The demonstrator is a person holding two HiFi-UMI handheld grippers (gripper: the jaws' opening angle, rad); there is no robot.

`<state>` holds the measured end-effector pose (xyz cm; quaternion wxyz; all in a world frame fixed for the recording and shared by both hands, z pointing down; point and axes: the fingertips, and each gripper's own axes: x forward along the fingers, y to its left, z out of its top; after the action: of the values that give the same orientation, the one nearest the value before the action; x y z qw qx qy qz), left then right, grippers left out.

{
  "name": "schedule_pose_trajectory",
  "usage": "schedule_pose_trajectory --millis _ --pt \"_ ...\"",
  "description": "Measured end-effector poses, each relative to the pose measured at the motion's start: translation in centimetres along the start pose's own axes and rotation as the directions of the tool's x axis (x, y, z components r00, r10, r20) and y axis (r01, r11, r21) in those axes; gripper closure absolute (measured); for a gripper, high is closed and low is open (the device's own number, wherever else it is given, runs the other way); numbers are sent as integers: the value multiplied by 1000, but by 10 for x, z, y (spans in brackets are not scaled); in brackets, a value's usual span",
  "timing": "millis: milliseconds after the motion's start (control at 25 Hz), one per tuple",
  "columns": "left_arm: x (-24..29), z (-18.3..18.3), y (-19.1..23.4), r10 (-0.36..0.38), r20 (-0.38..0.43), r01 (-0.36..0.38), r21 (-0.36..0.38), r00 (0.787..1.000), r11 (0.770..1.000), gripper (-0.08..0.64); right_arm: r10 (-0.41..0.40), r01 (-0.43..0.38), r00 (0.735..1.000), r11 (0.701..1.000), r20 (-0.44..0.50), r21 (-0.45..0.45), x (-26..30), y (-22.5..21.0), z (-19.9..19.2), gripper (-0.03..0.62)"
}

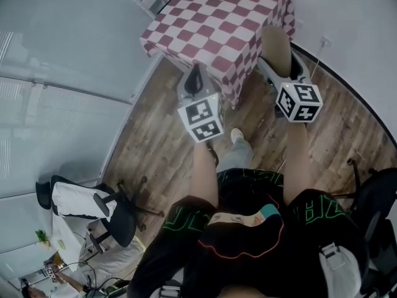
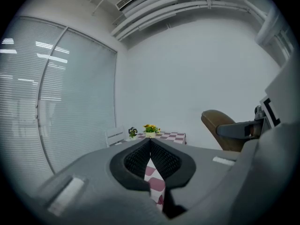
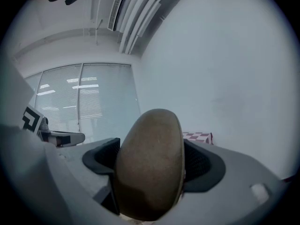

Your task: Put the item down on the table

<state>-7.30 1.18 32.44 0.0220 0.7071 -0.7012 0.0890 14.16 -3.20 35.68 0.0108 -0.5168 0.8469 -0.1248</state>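
Carrying is seemingly proceeding: right claw [image 3: 151, 170] is grasping a brown oval item [image 3: 150, 144]; left claw [image 2: 150, 149] is sitting clenched, empty. Next is calling for lowering onto the tabletop [image 1: 211, 23] at 12 o'clock.

Right gripper [image 3: 152, 162] clamps brown item [image 3: 149, 144] — potato, perhaps

A checked table [image 1: 211, 23] is set on wood floor [image 1: 155, 135] ahead of the left gripper [image 1: 195, 73]; blinds [image 2: 70, 102] are seen leftward.

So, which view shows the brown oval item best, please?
The right gripper view: the brown oval item sits large between the jaws. The head view shows it small from above; the left gripper view, only partly.
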Motion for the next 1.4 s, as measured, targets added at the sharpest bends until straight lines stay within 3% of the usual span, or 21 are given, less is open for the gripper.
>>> schedule_pose_trajectory --millis 320,720,880,1000,1200,1400 --pt "43 -11 46 34 -25 -35 -42 999 999 551 11 -11 1000 1000 -23 3 61 10 -1 175" --pt "108 -23 113 87 -25 -90 -169 996 982 551 54 -58 998 993 -38 -104 150 31 25 176" --pt "124 -23 145 132 -46 -136 -96 990 986 551 75 -77 997 991 -28 -107 178 42 40 176" --pt "143 -18 149 106 -25 -108 -86 994 990 551 104 -104 995 992 -9 -70 200 48 49 176" --pt "175 -24 157 82 -36 -87 -151 996 985 551 88 -92 996 985 -35 -149 220 52 58 175" --pt "208 -26 125 -9 -49 1 -171 999 985 551 15 -23 999 985 -47 -170 211 23 61 176"
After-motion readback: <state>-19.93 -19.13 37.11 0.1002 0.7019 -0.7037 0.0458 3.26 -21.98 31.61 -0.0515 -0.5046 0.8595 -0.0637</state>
